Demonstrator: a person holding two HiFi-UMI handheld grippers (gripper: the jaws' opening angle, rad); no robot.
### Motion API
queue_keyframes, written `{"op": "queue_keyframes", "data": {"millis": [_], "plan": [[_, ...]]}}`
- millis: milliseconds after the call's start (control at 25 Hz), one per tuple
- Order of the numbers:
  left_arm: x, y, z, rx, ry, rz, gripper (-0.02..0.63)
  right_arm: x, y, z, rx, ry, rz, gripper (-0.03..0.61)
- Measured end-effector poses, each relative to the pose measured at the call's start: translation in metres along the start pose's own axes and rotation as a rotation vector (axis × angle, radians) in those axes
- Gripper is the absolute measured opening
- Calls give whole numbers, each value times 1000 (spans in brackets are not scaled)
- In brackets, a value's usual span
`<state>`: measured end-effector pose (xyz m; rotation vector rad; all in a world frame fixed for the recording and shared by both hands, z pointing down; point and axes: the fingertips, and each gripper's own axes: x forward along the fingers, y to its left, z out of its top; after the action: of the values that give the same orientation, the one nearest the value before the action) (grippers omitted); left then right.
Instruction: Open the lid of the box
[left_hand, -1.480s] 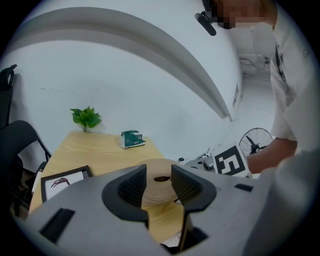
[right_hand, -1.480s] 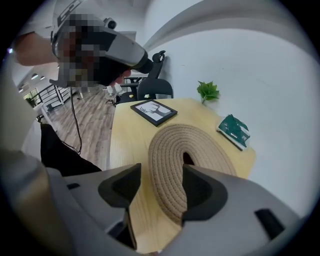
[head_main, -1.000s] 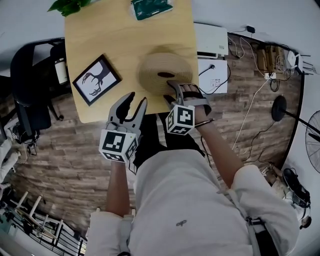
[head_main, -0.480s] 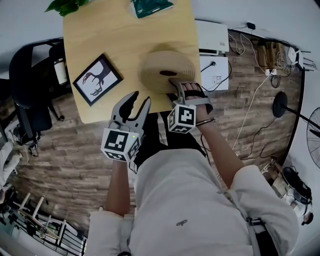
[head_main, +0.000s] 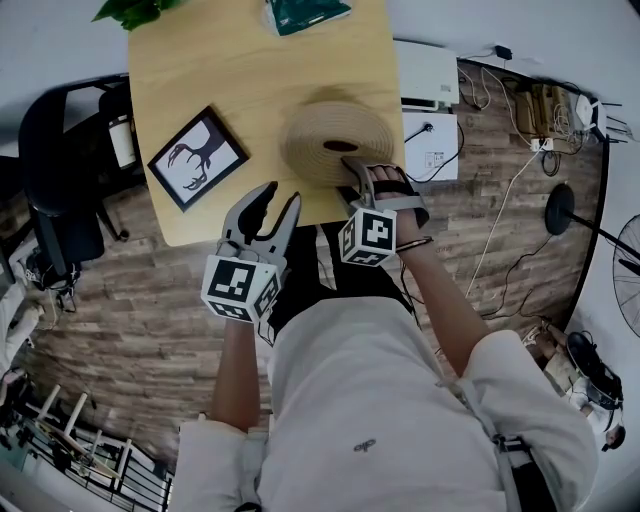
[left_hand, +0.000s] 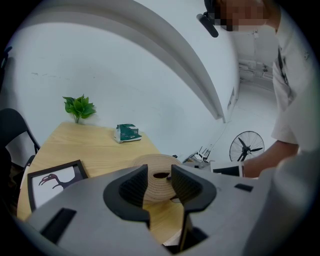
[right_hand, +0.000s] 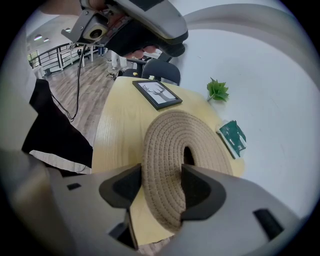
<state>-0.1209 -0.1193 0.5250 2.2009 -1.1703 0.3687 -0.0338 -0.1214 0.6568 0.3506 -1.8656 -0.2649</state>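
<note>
A round woven box with a coiled rope lid (head_main: 312, 132) and a dark hole in its middle stands near the front right of the wooden table (head_main: 230, 60). My right gripper (head_main: 366, 172) is at the lid's near rim. In the right gripper view the lid's edge (right_hand: 167, 145) fills the gap in my right gripper (right_hand: 161, 176), whose jaws are closing, one finger outside the rim and one over the top. My left gripper (head_main: 277, 197) hangs open and empty just off the table's front edge. In the left gripper view, the lid (left_hand: 155, 161) lies beyond my left gripper (left_hand: 159, 173).
A black-framed deer picture (head_main: 196, 158) lies at the table's left. A green packet (head_main: 305, 12) and a small plant (head_main: 140, 10) sit at the far edge. A dark chair (head_main: 60, 150) stands left. A white box (head_main: 425, 75), cables and a fan (head_main: 630, 270) are on the floor right.
My right gripper has edged forward onto the lid's near rim and its jaws have narrowed a little. My left gripper has barely moved.
</note>
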Motion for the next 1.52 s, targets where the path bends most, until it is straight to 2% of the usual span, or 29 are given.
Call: {"op": "queue_keyframes", "data": {"millis": [720,1520], "plan": [[-6,9,15,-3,-21,2,141,-18,-4,11,23,-59,107,214],[-16,-1,31,31,-43,4,141,-54,-23,25,-88,-93,84,112]]}}
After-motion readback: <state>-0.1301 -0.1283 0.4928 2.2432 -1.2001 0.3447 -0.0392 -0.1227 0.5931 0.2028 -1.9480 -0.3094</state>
